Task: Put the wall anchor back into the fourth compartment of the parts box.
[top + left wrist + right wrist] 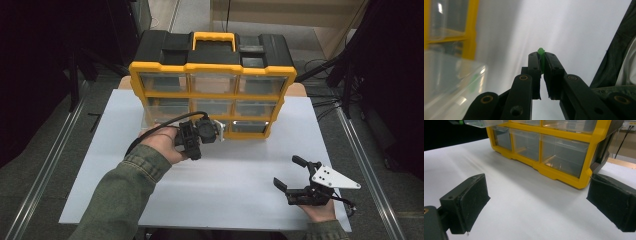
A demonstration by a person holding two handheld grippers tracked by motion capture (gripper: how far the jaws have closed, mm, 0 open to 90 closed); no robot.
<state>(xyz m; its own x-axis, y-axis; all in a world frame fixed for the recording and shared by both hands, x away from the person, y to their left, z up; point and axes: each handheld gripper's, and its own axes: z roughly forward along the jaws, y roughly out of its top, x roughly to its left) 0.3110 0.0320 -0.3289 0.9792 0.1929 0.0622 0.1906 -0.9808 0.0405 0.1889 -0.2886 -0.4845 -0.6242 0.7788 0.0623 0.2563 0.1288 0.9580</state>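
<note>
High view, left gripper (216, 131): raised in front of the yellow organizer (212, 97), level with its middle row of 3 drawers; the jaws point toward the cabinet face, beside the clear drawer (160, 116) that stands pulled out at the left.
High view, right gripper (290, 175): rests low on the white tabletop (240, 170) at the near right, well apart from the organizer, jaws spread and empty.
Left gripper view, jaws: clenched on a small green part (541, 56), which is pinched between the 2 pads with its tip poking out above them.
Left gripper view, drawer: the clear drawer (449, 82) lies close at the left, blurred, with something green faintly visible through its wall.
Right gripper view, jaws: released, both pads wide apart with bare table between them; the organizer's (564, 150) lower drawers stand ahead.
Step in hand: likely carrying the green part between the pulled-out drawer and elsewhere; direction cannot be told.
Next move: keep the pinch firm on so thin a piece, and guide it clear of the drawer's rim before letting go.
</note>
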